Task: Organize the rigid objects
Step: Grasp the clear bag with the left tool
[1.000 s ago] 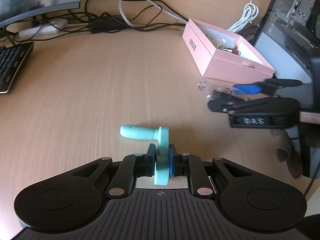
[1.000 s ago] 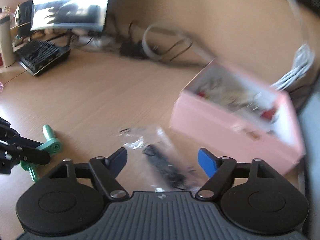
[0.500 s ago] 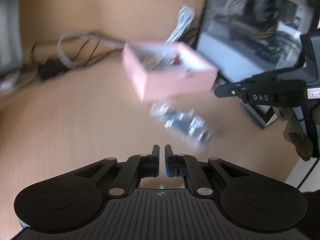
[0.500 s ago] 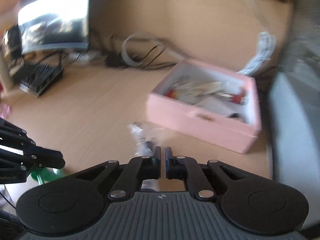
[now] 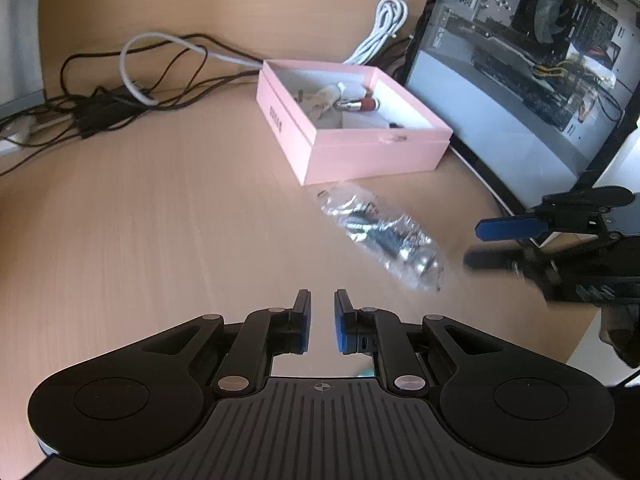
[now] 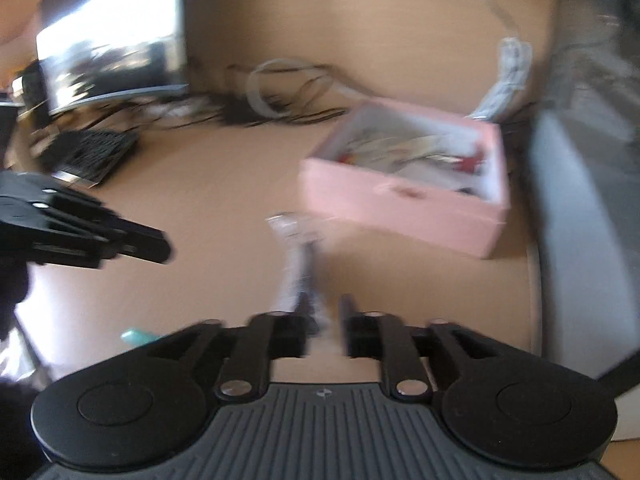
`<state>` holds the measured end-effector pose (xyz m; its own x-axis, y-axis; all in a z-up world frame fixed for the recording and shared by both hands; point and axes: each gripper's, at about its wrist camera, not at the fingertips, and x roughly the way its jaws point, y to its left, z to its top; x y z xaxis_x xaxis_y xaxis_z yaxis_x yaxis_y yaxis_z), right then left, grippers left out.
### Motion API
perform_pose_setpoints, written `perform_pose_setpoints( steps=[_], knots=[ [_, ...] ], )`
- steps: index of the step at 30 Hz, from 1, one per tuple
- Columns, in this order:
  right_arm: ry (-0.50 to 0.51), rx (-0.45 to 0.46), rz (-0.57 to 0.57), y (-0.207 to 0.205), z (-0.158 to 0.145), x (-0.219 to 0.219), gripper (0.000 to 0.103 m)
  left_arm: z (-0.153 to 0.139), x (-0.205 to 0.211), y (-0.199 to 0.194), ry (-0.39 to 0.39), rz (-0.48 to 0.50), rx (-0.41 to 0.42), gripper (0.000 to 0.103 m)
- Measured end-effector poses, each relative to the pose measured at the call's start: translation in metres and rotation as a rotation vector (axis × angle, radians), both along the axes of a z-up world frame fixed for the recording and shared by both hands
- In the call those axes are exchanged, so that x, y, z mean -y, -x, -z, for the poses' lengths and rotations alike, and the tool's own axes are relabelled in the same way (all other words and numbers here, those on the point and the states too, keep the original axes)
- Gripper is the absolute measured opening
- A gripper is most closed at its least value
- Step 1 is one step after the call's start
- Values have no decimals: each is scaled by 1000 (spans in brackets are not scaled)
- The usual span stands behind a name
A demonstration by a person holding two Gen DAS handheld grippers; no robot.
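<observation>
Wood-grain surface (image 5: 160, 220) fills most of both views, with a glass-sided computer case (image 5: 520, 52) at its right edge and a tangle of cables (image 5: 132, 88) along the back. Next in size is the open pink box (image 5: 372, 152), which already holds a few small items, so some sorting looks done. A clear plastic bag (image 5: 384, 236) of small dark and metallic parts lies on the wood just in front of the box, not yet inside; a teal object (image 6: 138, 336) near the left tool (image 5: 321, 326) also stays out. That tool's fingers stand nearly together with nothing between them, the bag ahead and to its right, apart. The right tool (image 6: 324, 330) has just been spreading its fingers; they sit slightly apart around the bag's near end, though blur hides whether the pads touch it.
</observation>
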<state>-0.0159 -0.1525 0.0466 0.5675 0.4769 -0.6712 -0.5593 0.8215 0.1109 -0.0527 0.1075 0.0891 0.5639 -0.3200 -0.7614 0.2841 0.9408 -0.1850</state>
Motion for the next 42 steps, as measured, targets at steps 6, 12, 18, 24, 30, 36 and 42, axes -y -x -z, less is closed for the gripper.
perform_pose_setpoints(
  steps=[6, 12, 18, 24, 30, 36, 42],
  knots=[
    [-173, -239, -354, 1, 3, -41, 54, 2, -23, -6, 4, -172, -11, 14],
    [45, -244, -426, 5, 25, -99, 28, 5, -44, 2, 71, -270, -38, 14],
    [119, -216, -362, 11, 22, -69, 6, 18, -29, -5, 68, -240, -84, 14],
    [214, -218, -102, 1, 34, -1, 6, 21, 32, -43, 132, -170, -132, 14],
    [168, -198, 39, 7, 33, 29, 7, 28, 85, -84, 129, -181, -203, 14],
    [121, -163, 74, 18, 31, 31, 21, 36, 114, -102, -43, -129, -172, 39],
    [-62, -183, -132, 24, 18, 27, 55, 40, 134, -93, -247, 40, -54, 39]
  ],
)
